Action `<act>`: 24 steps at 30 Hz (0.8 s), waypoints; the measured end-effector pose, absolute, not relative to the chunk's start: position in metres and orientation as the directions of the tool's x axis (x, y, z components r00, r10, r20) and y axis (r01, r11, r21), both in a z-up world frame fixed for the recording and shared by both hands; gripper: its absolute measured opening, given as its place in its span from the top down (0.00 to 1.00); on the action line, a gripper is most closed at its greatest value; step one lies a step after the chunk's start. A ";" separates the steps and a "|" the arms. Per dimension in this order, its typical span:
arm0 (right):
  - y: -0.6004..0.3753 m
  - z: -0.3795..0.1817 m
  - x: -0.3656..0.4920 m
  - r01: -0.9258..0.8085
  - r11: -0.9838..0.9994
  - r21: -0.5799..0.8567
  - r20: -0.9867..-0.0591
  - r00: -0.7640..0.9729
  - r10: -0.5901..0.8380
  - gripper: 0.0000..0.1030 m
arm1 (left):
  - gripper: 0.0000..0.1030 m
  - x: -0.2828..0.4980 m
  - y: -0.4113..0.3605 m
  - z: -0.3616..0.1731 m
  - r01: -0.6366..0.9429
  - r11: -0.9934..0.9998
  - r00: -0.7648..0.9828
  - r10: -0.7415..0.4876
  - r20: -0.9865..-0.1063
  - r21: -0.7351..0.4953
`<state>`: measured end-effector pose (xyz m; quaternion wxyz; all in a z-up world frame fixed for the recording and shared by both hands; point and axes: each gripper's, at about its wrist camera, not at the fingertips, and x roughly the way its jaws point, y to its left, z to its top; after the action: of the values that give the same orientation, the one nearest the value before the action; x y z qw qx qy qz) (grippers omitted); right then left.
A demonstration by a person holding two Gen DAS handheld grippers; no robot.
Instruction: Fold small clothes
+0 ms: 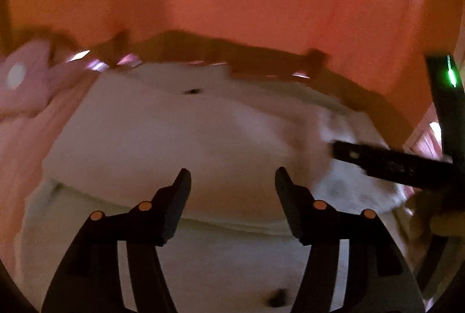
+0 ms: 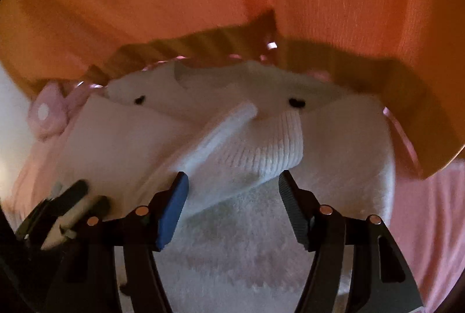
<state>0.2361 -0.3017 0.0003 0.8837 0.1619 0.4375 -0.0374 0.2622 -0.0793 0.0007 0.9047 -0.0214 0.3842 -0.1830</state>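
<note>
The white knit garment (image 2: 334,138) fills mid-frame, its sleeves apparently folded inward already; further folds remain. The right gripper (image 2: 232,193) and left gripper (image 1: 232,185) hover over it, jaws apart, gripping nothing.
</note>
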 end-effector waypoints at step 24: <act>-0.319 -0.012 0.195 0.337 0.920 0.202 -0.784 0.619 -0.054 0.81 | 0.41 0.270 -0.029 -0.023 0.219 0.941 0.601 -0.339 -0.724 -0.259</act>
<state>0.1951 -0.3194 -0.0117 0.8839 0.1672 0.4225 -0.1106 0.2695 -0.0289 -0.0227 0.8917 -0.0718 0.4187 -0.1563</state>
